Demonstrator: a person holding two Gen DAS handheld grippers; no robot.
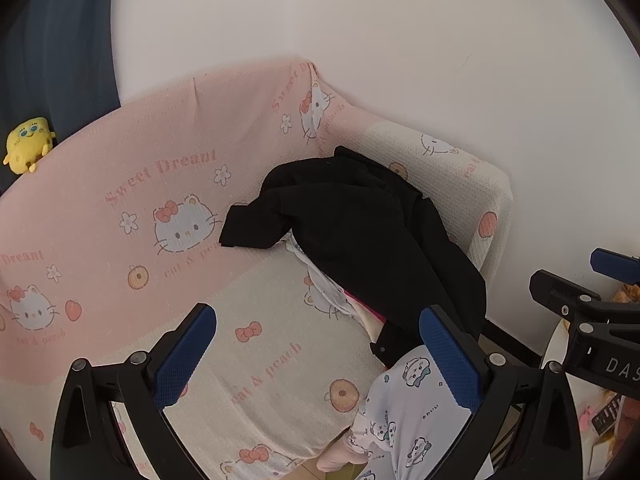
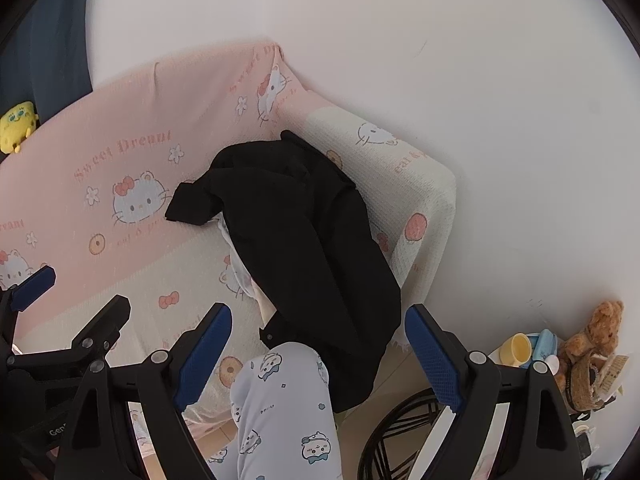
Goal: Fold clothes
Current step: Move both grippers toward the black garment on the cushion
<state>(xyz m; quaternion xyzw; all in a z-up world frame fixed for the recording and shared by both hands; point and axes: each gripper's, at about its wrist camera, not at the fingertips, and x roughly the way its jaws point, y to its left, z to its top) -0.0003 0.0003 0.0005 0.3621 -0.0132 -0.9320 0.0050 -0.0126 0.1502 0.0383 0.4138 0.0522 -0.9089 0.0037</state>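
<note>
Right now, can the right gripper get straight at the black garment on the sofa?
Probably yes. The right gripper is open and empty, and the black garment lies uncovered on top, draped over the sofa. Only the person's knee crowds its lower edge.

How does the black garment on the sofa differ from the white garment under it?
The black garment is plain and dark; the white garment is pale, its pattern unclear. The black garment lies on top, spread from the sofa corner over the seat's front edge; the white garment shows only as a strip at its left side. Both lie crumpled and unfolded on the sofa, neither held.
</note>
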